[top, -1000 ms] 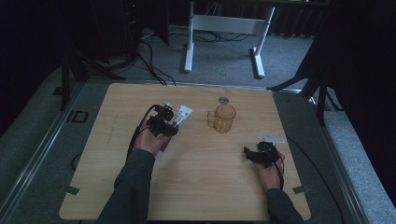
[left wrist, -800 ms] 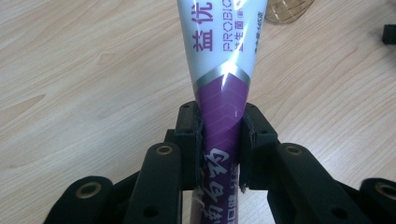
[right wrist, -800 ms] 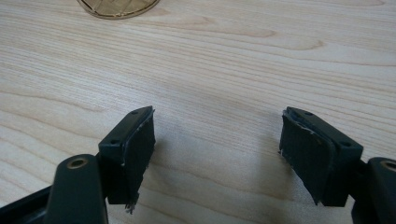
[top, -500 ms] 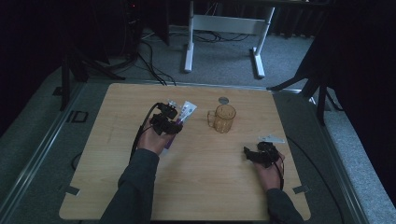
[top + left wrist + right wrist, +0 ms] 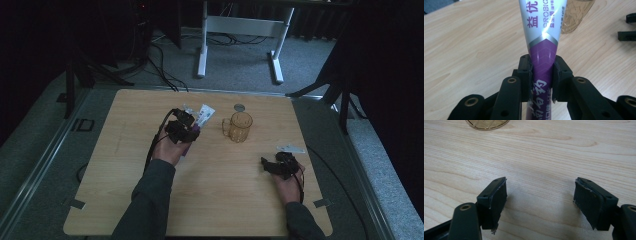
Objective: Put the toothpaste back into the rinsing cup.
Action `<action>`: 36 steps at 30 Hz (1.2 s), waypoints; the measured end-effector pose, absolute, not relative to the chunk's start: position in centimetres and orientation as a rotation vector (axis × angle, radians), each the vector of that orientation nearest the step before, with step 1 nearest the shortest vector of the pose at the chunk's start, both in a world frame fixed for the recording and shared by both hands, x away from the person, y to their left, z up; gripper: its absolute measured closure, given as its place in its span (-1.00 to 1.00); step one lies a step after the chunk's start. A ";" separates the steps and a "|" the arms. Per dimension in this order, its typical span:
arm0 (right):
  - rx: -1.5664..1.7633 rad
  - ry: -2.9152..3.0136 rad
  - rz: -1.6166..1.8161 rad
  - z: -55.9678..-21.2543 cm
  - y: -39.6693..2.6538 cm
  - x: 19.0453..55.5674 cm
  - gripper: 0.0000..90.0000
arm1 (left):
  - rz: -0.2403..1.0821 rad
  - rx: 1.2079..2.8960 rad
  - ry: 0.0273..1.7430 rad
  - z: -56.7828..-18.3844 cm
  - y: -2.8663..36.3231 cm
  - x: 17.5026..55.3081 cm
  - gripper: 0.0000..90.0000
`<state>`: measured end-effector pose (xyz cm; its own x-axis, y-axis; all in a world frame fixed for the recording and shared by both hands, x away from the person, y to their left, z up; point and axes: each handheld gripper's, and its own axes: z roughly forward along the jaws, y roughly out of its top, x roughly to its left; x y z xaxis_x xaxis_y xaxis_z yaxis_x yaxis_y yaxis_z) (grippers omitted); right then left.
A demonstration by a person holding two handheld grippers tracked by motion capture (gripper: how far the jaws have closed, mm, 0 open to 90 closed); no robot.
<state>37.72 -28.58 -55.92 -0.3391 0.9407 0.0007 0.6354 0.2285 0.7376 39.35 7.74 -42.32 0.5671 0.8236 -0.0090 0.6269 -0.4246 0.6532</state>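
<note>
We've got the left gripper clamped on the toothpaste tube, right gripper gaping empty; tube's slick, could slip short of the amber mug.

Dim overhead view, bright sharp close-ups

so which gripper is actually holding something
The left gripper: its jaws clamp the purple-and-white tube. The right gripper stands open over bare table.

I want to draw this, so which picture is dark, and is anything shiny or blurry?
High view: dim, the room behind nearly black, the table still readable. Left gripper view: bright, a white glare streak on the tube that the left tool clamps; the amber mug looks soft. Right gripper view: well lit, the right tool casts soft shadows on the wood.
</note>
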 end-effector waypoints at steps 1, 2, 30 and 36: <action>1.447 2.059 0.907 -55.9 -28.6 37.7 -0.41 | 0.421 2.189 1.148 -42.3 7.6 39.4 0.61; 1.447 2.058 0.907 -55.9 -28.6 37.7 -0.41 | 0.428 2.188 1.142 -42.3 7.5 39.4 0.61; 1.444 2.058 0.904 -55.9 -28.5 37.7 -0.41 | 0.496 2.121 1.028 -41.1 6.1 40.3 0.61; 1.445 2.058 0.905 -55.9 -28.5 37.7 -0.41 | 0.507 2.109 1.000 -40.6 5.7 40.5 0.61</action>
<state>37.72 -28.54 -55.92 -0.3389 0.9408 -0.0021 0.6347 0.2302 0.7377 40.49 5.72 -40.55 0.6190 0.7845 0.0377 0.4943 -0.4263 0.7576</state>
